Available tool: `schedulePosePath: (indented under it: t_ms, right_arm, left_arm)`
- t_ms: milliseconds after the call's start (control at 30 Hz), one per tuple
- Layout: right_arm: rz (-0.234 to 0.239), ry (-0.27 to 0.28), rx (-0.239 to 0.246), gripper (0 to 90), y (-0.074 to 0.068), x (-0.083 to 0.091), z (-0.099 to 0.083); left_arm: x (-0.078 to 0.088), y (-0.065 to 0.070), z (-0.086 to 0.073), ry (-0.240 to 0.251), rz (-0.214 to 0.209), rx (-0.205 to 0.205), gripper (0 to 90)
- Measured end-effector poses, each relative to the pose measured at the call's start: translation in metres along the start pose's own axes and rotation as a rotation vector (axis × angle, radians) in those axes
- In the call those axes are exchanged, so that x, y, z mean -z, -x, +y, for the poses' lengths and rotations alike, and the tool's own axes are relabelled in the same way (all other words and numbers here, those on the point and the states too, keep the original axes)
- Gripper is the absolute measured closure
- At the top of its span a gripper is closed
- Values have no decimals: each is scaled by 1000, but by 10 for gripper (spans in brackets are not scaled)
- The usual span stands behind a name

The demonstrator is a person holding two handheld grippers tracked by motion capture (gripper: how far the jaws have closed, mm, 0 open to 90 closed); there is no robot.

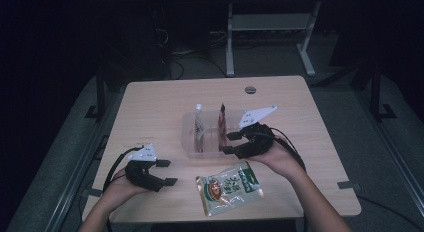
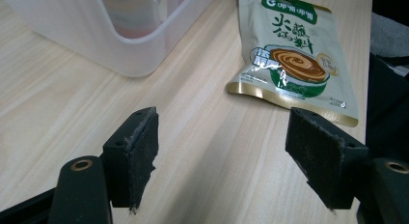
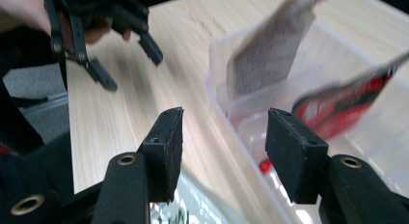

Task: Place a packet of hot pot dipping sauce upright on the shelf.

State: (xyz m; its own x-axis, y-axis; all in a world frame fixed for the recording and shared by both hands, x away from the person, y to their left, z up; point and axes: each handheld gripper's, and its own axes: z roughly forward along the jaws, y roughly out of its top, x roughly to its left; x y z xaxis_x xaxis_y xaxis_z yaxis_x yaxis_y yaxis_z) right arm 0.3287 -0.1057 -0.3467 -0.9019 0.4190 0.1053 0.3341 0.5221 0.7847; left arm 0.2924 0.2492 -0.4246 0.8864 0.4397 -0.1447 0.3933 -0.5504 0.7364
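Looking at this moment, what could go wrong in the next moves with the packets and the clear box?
The open right gripper is close to the wall of the clear plastic box; a careless move might push the box or tip the red packet standing inside. The green-and-cream sauce pouch lies flat near the table's front edge, so the open left gripper could slide it off instead of pinching it.

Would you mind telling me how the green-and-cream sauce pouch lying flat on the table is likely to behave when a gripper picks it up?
The pouch looks soft and creased, so it would probably sag when lifted by one edge. Its glossy film may be slippery. Lying flat, it seems unlikely to roll.
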Motion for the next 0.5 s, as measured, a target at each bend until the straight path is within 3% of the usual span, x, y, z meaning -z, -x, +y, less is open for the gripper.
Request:
schedulePosePath:
  t_ms: [200,500]
  right_arm:
    - [-19,-29,-6,461,-4,6,-21]
    - [-53,-58,-69,422,-1,22,-62]
  left_arm:
    - [-3,1,0,-27,22,3,272]
    - [-5,5,2,-49,13,-3,311]
